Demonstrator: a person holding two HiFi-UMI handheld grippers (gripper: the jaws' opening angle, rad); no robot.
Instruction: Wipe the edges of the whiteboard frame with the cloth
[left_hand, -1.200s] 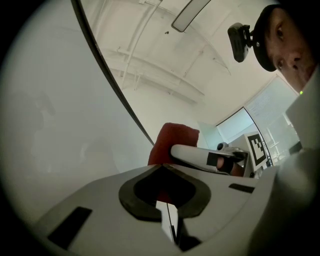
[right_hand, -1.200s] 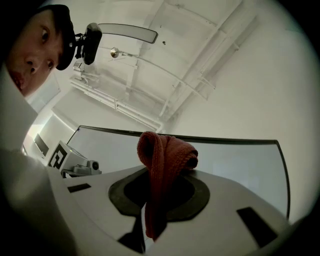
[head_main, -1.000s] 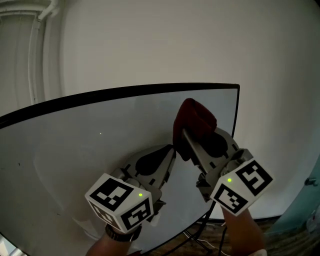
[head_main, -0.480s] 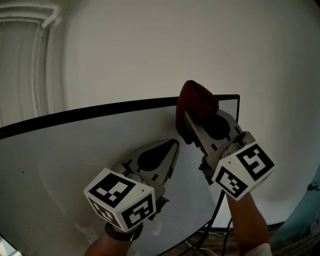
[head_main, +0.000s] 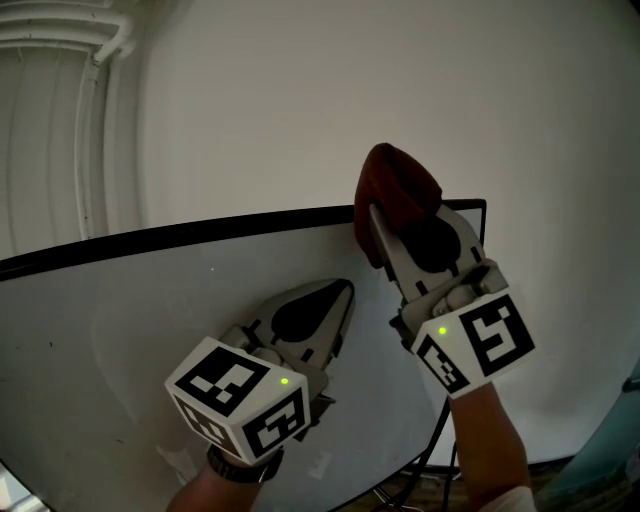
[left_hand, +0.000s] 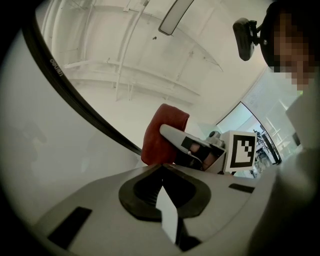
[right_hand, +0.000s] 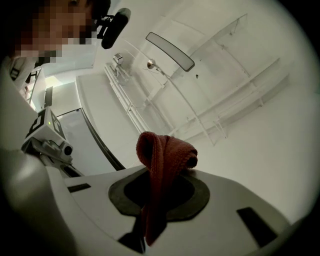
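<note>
A whiteboard (head_main: 150, 330) with a thin black frame (head_main: 200, 231) fills the lower left of the head view. My right gripper (head_main: 372, 212) is shut on a dark red cloth (head_main: 395, 190), which bulges over the frame's top edge close to the top right corner (head_main: 482, 205). In the right gripper view the cloth (right_hand: 165, 155) sticks up between the jaws. My left gripper (head_main: 345, 290) is shut with nothing in it, and lies against the board face below the cloth. The left gripper view shows the frame (left_hand: 75, 100) and the cloth (left_hand: 162, 132) ahead.
Behind the board stands a plain white wall (head_main: 350, 90), with white pipes (head_main: 90, 140) running up at the far left. Dark stand legs and cables (head_main: 435, 440) show below the board's right edge. A person's head with a camera shows in both gripper views.
My right gripper has lifted the cloth from the board face up onto the top edge of the frame near the right corner. The left gripper has scarcely shifted.
</note>
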